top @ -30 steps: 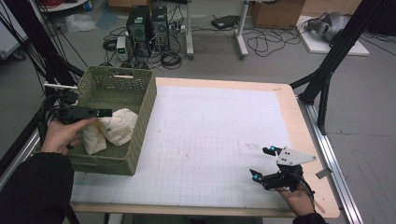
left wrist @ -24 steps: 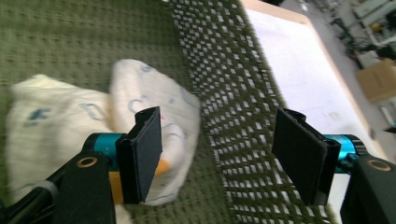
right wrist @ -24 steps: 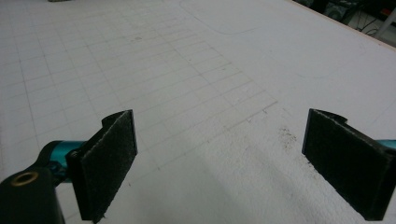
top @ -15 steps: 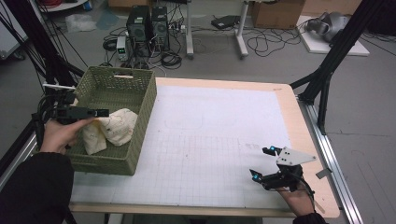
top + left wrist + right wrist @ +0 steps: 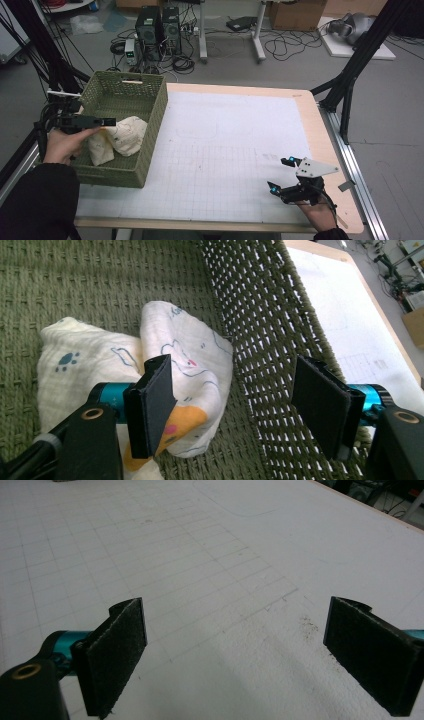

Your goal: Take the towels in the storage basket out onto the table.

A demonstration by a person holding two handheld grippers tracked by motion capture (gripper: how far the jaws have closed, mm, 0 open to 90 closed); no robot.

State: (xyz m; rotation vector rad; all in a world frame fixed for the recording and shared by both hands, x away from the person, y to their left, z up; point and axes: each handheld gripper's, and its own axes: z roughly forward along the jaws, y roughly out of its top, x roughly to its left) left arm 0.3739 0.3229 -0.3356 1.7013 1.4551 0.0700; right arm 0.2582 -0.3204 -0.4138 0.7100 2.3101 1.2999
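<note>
Little has shifted since the frame a second ago: the left gripper (image 5: pixel 102 121) has stayed over the green woven basket (image 5: pixel 155 131) and the right gripper (image 5: pixel 281 173) has kept its place low over the white gridded mat (image 5: pixel 225 145) near the table's front right corner — no clear move in either hand. In the left gripper view the left gripper (image 5: pixel 232 400) has its jaws spread wide, holding nothing; one pad stands in front of the cream printed cloth (image 5: pixel 195 355), the other in front of the basket's (image 5: pixel 265 315) inner wall. The cloth (image 5: pixel 122 137) lies crumpled on the basket floor against the wall on the mat's side, showing blue outline drawings, a paw print and an orange patch. The right gripper (image 5: pixel 235 655) is likewise spread wide, with only bare mat (image 5: pixel 200 545) between its pads. Counted: one basket, one cloth bundle — whether it is a single piece I cannot tell — one mat, two grippers, each in one hand. The basket sits at the table's left edge, well apart from the right gripper.
</note>
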